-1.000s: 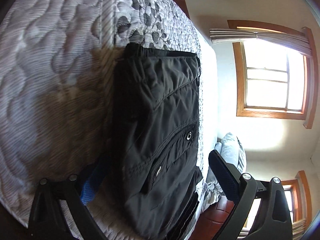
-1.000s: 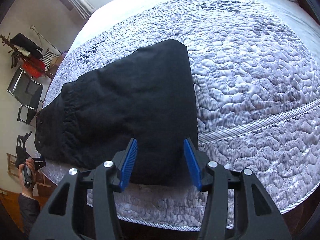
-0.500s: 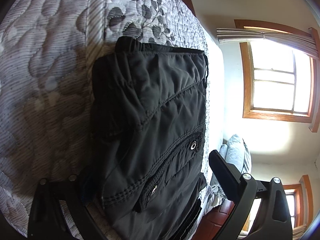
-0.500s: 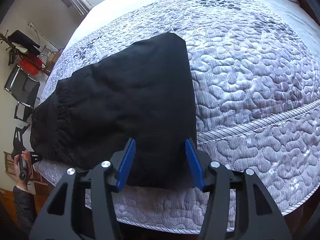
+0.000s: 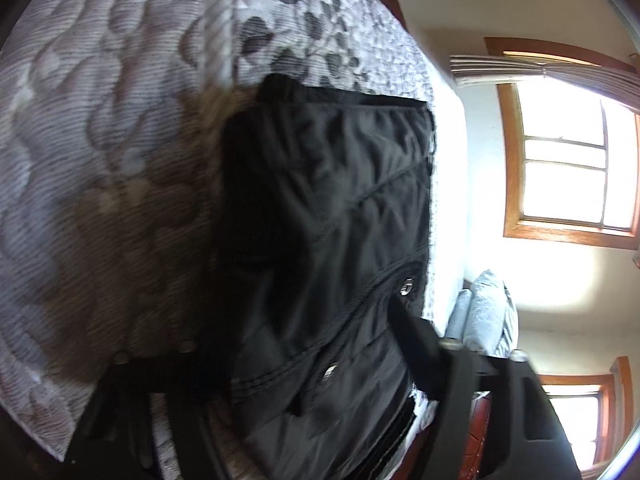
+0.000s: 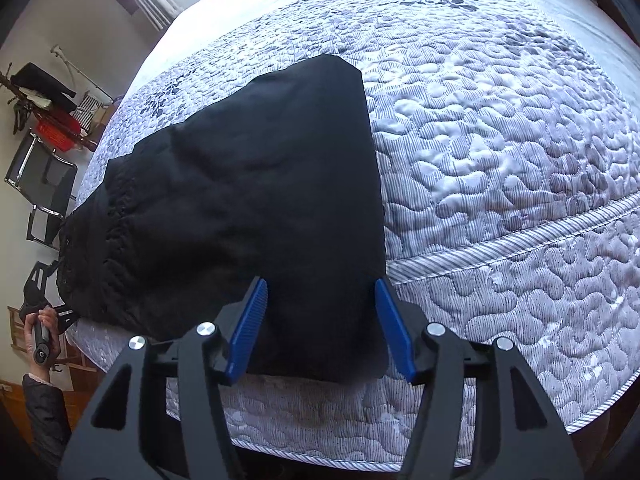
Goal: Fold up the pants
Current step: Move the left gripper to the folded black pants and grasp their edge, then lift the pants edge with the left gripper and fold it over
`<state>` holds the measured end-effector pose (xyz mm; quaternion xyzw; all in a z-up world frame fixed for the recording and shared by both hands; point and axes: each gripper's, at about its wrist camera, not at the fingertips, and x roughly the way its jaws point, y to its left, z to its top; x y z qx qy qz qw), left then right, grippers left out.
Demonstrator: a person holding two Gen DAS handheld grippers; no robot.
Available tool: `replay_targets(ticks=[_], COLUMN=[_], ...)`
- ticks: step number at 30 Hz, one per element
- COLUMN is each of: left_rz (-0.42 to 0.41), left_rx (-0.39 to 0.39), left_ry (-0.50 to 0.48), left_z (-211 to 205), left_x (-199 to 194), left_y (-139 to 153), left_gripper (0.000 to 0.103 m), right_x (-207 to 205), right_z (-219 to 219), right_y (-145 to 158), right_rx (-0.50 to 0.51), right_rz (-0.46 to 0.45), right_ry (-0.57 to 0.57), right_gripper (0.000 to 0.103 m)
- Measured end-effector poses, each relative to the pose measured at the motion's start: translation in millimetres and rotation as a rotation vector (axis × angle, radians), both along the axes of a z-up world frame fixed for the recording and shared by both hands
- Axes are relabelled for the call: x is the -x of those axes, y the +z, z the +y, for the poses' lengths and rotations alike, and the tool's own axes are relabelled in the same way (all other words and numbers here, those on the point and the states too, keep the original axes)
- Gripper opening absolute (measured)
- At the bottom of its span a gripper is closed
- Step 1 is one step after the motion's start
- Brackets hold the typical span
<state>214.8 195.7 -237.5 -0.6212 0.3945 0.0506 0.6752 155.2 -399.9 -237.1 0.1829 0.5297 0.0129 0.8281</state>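
Quilted grey bedding fills the left wrist view, with a bright window [image 5: 576,168] off to the right of our left tongs [image 5: 304,364]. The black pants [image 5: 332,240] lie on the bed [image 5: 100,140] straight ahead of these tongs, waistband end nearest, snaps showing. The right finger [image 5: 424,344] rests over the cloth near the waistband corner; the left finger is mostly lost in blur and dark fabric. The tongs look narrowed around the waist end, but we cannot tell whether they truly grip it or merely straddle it.

From the right wrist view, the same quilted bed [image 6: 520,160] spreads ahead and to the right of our right tongs [image 6: 320,332]. The pants [image 6: 248,200] stretch away to the left, already doubled leg on leg, and their cuff end sits directly between the blue pads [image 6: 248,324], which stand wide apart and touch nothing. At far left the left hand [image 6: 40,328] holds the other tool at the waistband.

We judge that we are setting up the crosswise fold: each end is being addressed. Next the right tongs need to drop onto the cuff edge, close on both layers, and carry it toward the waistband while the left end holds steady.
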Motion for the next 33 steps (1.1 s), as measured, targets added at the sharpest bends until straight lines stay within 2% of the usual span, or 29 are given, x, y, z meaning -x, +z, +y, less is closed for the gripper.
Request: replay_targets(ticks=[1,8,15,20,25,33], left_rz=[-0.017,-0.054,-0.12,-0.2,-0.282,-0.377], left_rx=[0.015,-0.011,-0.026,-0.086,-0.195,-0.324], left_ry=[-0.008,0.002,-0.004,-0.054,-0.15,-0.297], left_z=[0,-9,-18,-32,-61,-121], left_x=[0,0,-2,-11,-22,-32], left_y=[-1,11,31,65,110,168], left_gripper=[0.038,0.017,0.013,0.013,0.013,0.015], right_x=[0,1,4,6,8,16], right_z=[0,-2,-4,-6,-7,-16], right_y=[0,-1,4,8,12,16], right_rx=[0.0,-0.006,-0.008,-0.017,-0.024,-0.043], right_rz=[0.0,0.003,0.0,-0.007,-0.016,-0.035], right_ry=[0.0,-0.004,-0.009,-0.01,-0.013,-0.032], right_gripper=[0.057,0.057,0.057,0.058,0.058,0.058])
